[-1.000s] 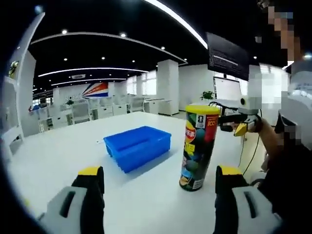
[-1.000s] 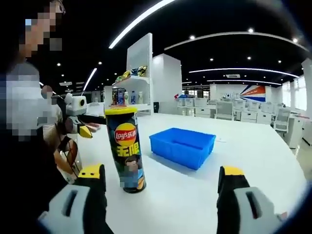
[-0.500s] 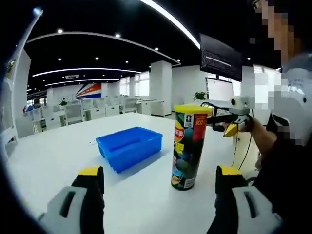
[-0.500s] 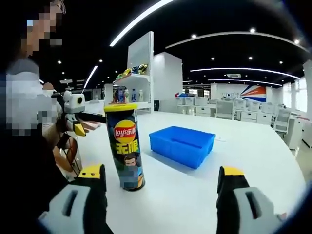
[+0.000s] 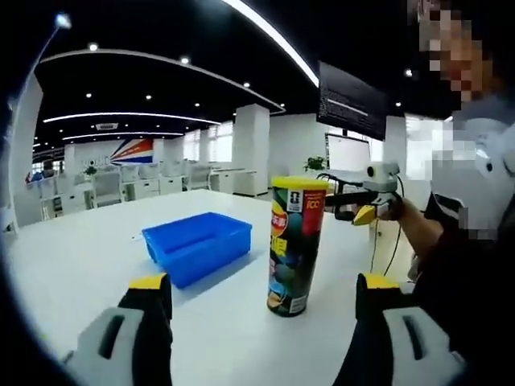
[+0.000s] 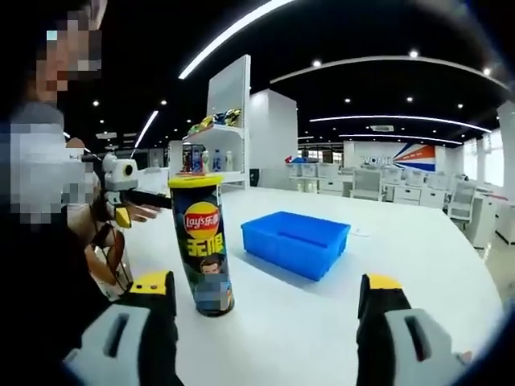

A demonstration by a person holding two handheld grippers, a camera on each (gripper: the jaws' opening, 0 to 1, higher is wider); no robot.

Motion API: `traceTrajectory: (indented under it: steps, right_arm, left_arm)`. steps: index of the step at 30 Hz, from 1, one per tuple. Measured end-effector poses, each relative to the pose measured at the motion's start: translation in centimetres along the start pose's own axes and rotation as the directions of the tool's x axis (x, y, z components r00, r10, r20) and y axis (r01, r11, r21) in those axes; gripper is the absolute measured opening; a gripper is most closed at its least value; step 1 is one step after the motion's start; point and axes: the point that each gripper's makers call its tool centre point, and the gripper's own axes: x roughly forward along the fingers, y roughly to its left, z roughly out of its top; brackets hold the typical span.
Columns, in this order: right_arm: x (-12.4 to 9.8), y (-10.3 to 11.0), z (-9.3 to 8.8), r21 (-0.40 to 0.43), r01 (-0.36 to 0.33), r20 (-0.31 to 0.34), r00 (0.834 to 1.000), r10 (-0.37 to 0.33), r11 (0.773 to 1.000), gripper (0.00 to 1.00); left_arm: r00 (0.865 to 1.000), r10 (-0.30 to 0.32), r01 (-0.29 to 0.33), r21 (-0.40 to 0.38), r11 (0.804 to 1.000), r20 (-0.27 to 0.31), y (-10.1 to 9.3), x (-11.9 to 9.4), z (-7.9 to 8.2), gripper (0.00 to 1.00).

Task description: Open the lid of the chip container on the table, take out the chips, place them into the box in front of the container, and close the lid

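Note:
A tall chip container [image 5: 294,245] with a yellow lid [image 5: 299,183] stands upright on the white table [image 5: 72,265]; it also shows as the chip container [image 6: 203,244] with its lid [image 6: 194,181] on. A blue box [image 5: 195,246] lies open-topped to one side of it, seen too as the blue box [image 6: 295,243]. My left gripper [image 5: 266,288] is open, short of the container. My right gripper [image 6: 265,289] is open too, nothing between its jaws. Each gripper appears in the other's view, held level behind the container: the right gripper [image 5: 360,201] and the left gripper [image 6: 122,191].
A person's body [image 5: 471,233] stands at the table's edge behind the container. A white shelf unit [image 6: 217,133] with small items stands beyond the table. Desks and chairs [image 6: 378,183] fill the far room.
Both views have shifted a little, so the container and box sit further left in each picture. Container, lid and box stay put on the table. Both grippers remain open.

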Motion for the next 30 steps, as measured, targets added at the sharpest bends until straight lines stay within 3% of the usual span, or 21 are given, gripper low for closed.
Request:
traceTrajectory:
  steps: [4, 6, 16, 19, 24, 30]
  right_arm:
    - [0.1, 0.1, 0.1, 0.003, -0.004, 0.0, 1.0, 0.004, 1.0, 0.88]
    - [0.1, 0.2, 0.1, 0.004, -0.006, 0.001, 1.0, 0.006, 1.0, 0.88]
    - [0.1, 0.6, 0.5, -0.001, -0.009, 0.003, 1.0, 0.009, 1.0, 0.87]
    - [0.1, 0.7, 0.6, -0.004, -0.012, 0.003, 1.0, 0.012, 1.0, 0.87]
    - [0.0, 0.7, 0.7, -0.011, -0.012, 0.0, 1.0, 0.012, 1.0, 0.87]
    - [-0.2, 0.7, 0.9, -0.013, -0.009, 0.003, 1.0, 0.009, 1.0, 0.87]
  left_arm:
    - [1.0, -0.024, 0.024, 0.027, 0.999, 0.004, -0.3, 0.3, 0.0, 0.95]
    - [0.998, -0.048, 0.045, 0.094, 0.995, 0.028, -0.8, 0.6, 0.5, 0.95]
    - [0.989, -0.139, 0.13, 0.127, 0.983, 0.059, -1.8, 2.6, 1.0, 0.95]
    - [0.972, -0.22, 0.209, 0.125, 0.97, 0.083, -2.9, 3.3, 1.2, 0.95]
    - [0.96, -0.257, 0.245, 0.11, 0.963, 0.113, -2.9, 4.9, 1.2, 0.95]
    - [0.95, -0.295, 0.282, 0.127, 0.951, 0.099, -3.7, 6.6, 0.5, 0.95]
